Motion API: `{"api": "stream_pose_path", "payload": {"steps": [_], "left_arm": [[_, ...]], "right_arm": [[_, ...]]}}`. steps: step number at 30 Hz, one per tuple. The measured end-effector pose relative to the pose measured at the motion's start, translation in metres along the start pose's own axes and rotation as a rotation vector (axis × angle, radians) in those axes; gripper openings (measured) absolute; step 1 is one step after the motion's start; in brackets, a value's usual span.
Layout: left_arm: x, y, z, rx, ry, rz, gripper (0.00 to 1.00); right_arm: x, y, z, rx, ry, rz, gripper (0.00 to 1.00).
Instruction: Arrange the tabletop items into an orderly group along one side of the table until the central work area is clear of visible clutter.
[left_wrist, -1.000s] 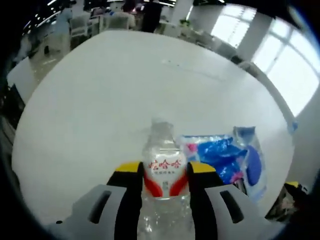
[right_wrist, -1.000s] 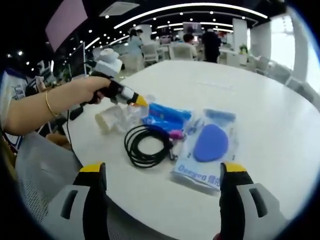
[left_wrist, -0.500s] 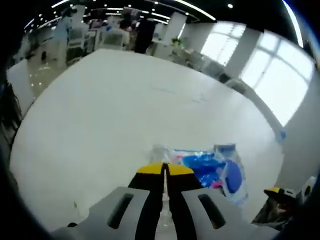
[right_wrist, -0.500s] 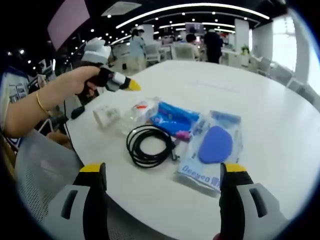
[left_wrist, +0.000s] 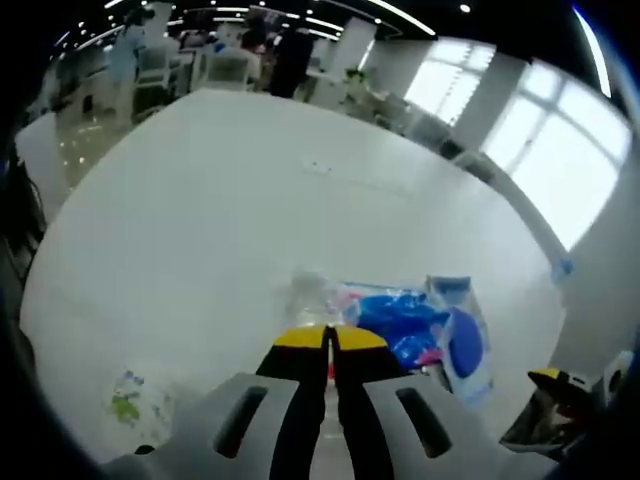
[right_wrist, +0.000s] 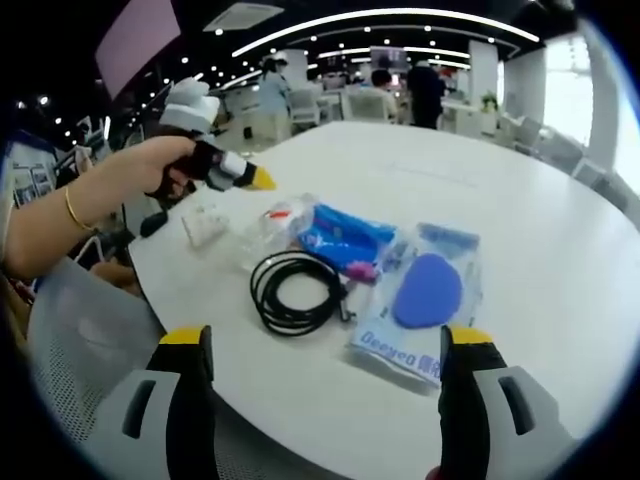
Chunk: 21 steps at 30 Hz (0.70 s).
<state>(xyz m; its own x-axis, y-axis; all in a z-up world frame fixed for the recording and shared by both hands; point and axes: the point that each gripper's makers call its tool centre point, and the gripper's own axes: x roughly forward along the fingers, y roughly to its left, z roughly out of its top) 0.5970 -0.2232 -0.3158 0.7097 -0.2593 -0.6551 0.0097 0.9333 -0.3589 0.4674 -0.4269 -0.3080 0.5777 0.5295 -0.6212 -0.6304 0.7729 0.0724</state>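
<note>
in the left gripper view, the left claw (left_wrist: 329, 345) has its two yellow-tipped jaws pressed together with nothing between them. it hangs over the white counter (left_wrist: 230, 200). just past the tips lies a clear plastic bottle (left_wrist: 308, 296), blurry here. to the right of it is a blue packet (left_wrist: 400, 322), and next to that a clear bag with a blue oval thing (left_wrist: 465, 340) inside. near the low left edge there is a small crumpled wrapper (left_wrist: 135, 395) with green on it. the far right edge shows a bit of another yellow tip, too small to tell more.

in the right gripper view, the right claw (right_wrist: 327, 370) has its jaws wide apart and holds nothing. it sits at the near edge of the counter (right_wrist: 560, 250), apart from the things. this view shows a black coiled cable (right_wrist: 295, 290), which the other view does not. behind the cable lie the bottle (right_wrist: 272, 222) and the blue packet (right_wrist: 345, 235), and the bag with the blue oval (right_wrist: 425, 290) is to the right. a hand (right_wrist: 150, 170) holds the left claw (right_wrist: 262, 180) up at the left, above the bottle and not touching it. a small white thing (right_wrist: 205, 222) lies just under that claw.
</note>
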Motion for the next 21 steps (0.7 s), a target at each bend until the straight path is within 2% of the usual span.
{"api": "stream_pose_path", "payload": {"steps": [3, 6, 7, 9, 10, 13, 21], "left_arm": [[0.001, 0.001, -0.001, 0.011, 0.006, 0.006, 0.00], [0.003, 0.002, -0.003, 0.005, 0.018, 0.007, 0.21], [0.004, 0.001, -0.005, 0.005, 0.031, 0.007, 0.25], [0.006, 0.001, -0.006, 0.011, 0.037, 0.010, 0.25], [0.007, 0.001, -0.007, 0.010, 0.039, 0.013, 0.28], [0.013, 0.002, -0.014, 0.002, 0.074, 0.029, 0.44], [0.024, 0.007, -0.023, 0.009, 0.112, 0.057, 0.48]], "right_arm": [[0.000, 0.000, -0.002, -0.004, 0.009, 0.001, 0.93], [0.000, 0.000, -0.001, -0.006, 0.005, 0.001, 0.93], [0.000, 0.000, -0.001, -0.006, 0.005, 0.001, 0.93], [0.000, 0.000, -0.001, -0.007, 0.006, 0.001, 0.93], [0.000, 0.000, -0.001, -0.007, 0.006, 0.001, 0.93], [0.000, 0.000, -0.001, -0.006, 0.006, 0.001, 0.93], [0.001, 0.001, -0.001, -0.007, 0.007, 0.008, 0.93]]}}
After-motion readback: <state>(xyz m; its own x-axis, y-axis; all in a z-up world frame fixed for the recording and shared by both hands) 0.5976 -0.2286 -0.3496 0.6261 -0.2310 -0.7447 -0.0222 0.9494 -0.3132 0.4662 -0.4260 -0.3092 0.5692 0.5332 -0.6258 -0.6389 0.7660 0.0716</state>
